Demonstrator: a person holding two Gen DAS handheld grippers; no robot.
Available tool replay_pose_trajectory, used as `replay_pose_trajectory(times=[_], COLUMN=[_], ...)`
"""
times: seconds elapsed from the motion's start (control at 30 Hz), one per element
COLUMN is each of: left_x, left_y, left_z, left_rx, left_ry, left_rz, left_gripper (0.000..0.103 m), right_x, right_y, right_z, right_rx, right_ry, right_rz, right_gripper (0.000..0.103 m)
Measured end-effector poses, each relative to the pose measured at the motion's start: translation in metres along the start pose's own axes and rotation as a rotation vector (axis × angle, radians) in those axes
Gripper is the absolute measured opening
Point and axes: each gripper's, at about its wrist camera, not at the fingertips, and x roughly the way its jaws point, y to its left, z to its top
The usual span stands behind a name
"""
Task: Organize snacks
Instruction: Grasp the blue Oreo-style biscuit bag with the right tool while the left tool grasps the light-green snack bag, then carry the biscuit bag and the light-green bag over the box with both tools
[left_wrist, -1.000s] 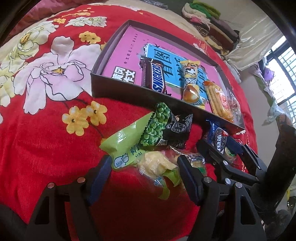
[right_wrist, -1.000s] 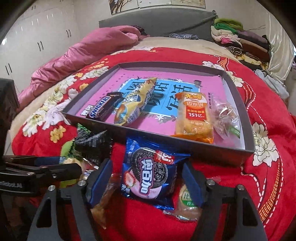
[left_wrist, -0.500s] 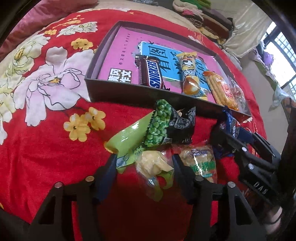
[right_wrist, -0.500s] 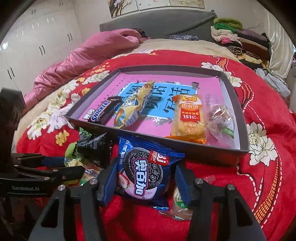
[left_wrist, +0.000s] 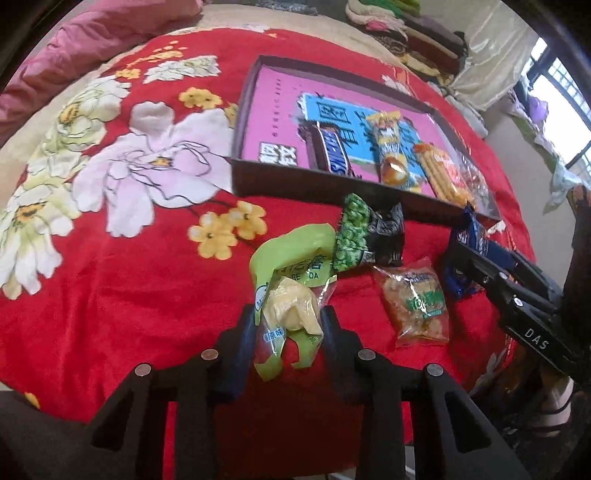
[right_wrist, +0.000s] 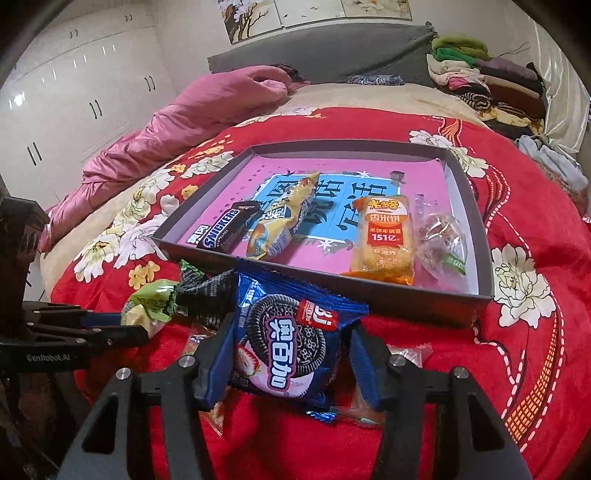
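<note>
Now the left gripper (left_wrist: 289, 325) is closing on the green packet (left_wrist: 291, 280); right gripper (right_wrist: 288, 354) clamps the Oreo pack (right_wrist: 291, 339).

Left tool (left_wrist: 288, 328): pitched steeply down, jaws closing, pads pressed against both sides of the green snack packet (left_wrist: 291, 273) between them. In the right wrist view it enters level from the left edge.

Right tool (right_wrist: 291, 354): tilted down at a shallower angle, jaws part-way in, both pads against the flanks of the blue cookie packet (right_wrist: 288, 339), which stands between them.
</note>
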Motion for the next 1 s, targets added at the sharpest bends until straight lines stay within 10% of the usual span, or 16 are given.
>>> replay_pose_trajectory(times=[1.0], left_x=[-0.063], left_y=[-0.009], left_z=[0.02], left_rx=[0.001], left_ry=[-0.202], left_rz=[0.016], left_gripper=[0.035], right_x=[-0.026], right_y=[0.003], right_z=[0.012], right_rx=[0.011], right_ry=[-0.107], right_rz=[0.079], right_gripper=[0.056])
